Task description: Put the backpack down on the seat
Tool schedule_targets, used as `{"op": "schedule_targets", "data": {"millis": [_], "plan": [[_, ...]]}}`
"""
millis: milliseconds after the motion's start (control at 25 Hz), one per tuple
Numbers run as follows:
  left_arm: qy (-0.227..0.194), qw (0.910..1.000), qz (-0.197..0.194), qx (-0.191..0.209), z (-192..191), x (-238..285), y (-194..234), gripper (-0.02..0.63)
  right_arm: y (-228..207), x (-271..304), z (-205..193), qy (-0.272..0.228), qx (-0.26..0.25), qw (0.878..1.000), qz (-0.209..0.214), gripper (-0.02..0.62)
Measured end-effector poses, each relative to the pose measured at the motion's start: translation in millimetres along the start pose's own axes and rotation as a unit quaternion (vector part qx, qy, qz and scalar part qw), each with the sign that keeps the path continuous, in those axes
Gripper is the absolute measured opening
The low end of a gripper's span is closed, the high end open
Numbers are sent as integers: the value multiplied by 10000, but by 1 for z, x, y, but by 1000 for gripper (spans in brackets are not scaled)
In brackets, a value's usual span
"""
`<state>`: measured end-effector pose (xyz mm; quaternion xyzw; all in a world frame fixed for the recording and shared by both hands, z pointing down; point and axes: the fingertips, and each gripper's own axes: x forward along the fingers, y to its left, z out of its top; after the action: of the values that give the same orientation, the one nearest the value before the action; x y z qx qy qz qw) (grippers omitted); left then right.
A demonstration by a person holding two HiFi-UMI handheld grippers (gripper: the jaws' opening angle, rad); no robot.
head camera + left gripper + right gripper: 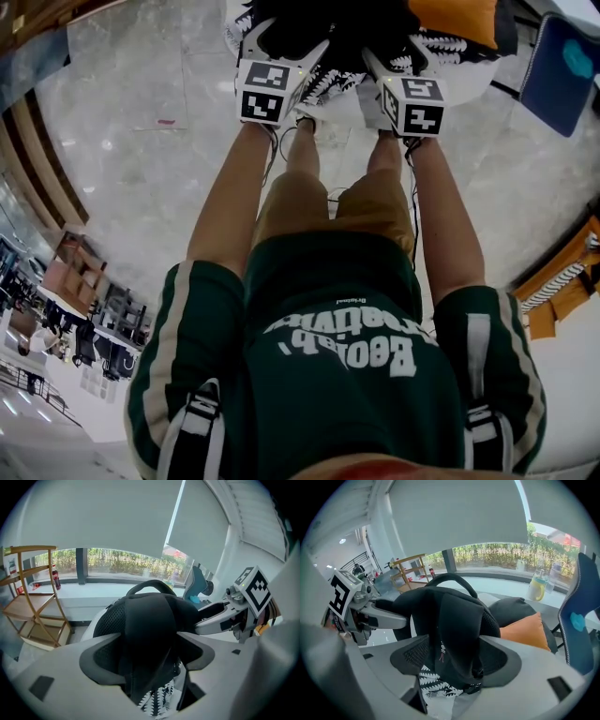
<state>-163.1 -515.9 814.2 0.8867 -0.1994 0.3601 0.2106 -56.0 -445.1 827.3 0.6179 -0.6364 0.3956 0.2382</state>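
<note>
Black fabric backpack [328, 33] rests on the white rounded seat [478, 75], at the seat's near edge, on a black-and-white patterned cloth [328, 86] that hangs over that edge. Its curved top handle stands upright.

Left gripper [286, 42]: fingers spread wide. One black backpack strap runs down between them, and the patterned cloth shows below it. In the left gripper view the strap fills most of the gap. No pinch is seen.

Right gripper [398, 56]: fingers spread wide as well. The other strap hangs between them and sits closer to the right-hand finger. It is not pinched.

The two grippers sit side by side at the seat's near edge, both angled downward, with the backpack body just beyond the fingertips.

Surroundings:
- An orange cushion [459, 17] lies on the seat behind and to the right of the backpack, touching or nearly touching it.
- A blue chair [562, 66] stands off the seat's right edge.
- A light wooden shelf rack [33, 597] stands well apart on the left, by the window ledge.
- Grey marble floor [122, 141] lies open off the seat's left edge and behind the near edge, where the person's legs stand.
</note>
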Motion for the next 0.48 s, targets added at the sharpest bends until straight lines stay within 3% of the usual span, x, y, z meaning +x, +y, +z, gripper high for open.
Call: {"op": "schedule_targets", "data": {"millis": [480], "plan": [[-92,9999,-87,-2,-4,-19,-4,354,6,-19,-9,-124,135,9996,-217,290]]}}
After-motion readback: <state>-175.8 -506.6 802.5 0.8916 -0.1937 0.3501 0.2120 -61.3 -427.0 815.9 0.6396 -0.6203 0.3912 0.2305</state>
